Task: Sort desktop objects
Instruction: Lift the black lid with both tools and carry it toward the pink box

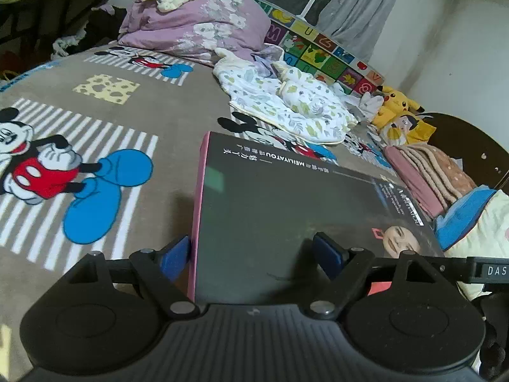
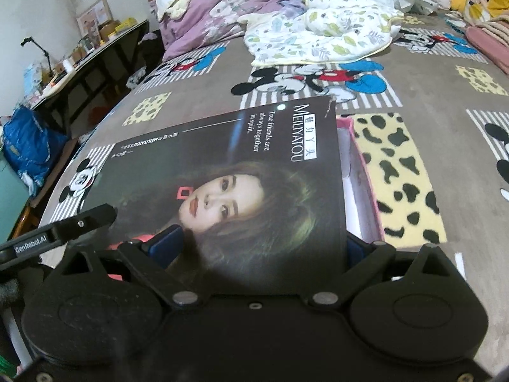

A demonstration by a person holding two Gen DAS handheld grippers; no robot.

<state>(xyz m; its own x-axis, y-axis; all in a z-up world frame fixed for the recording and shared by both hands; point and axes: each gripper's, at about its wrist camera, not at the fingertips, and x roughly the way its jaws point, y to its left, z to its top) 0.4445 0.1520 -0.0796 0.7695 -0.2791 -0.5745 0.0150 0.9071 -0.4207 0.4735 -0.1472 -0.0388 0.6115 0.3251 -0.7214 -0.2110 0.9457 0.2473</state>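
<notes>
A black box lid [image 1: 286, 210] with a woman's face and "MEILIYATOU" print, pink on its side, is held over the bed. My left gripper [image 1: 254, 254] has its blue fingers [image 1: 175, 254] either side of the lid's near edge, shut on it. In the right wrist view the same lid [image 2: 229, 184] sits askew over a pink open box [image 2: 359, 184] with a white inside. My right gripper [image 2: 257, 248] grips the lid's near edge, one blue finger [image 2: 167, 245] on top, the other mostly hidden at the lid's right rim.
A Mickey Mouse blanket [image 1: 127, 121] covers the bed. A purple duvet [image 1: 203, 22], a floral cloth [image 1: 286, 102], Pikachu toys [image 1: 397, 102] and folded pink blankets [image 1: 426, 172] lie at the far side. A cluttered desk [image 2: 79, 60] stands to the left.
</notes>
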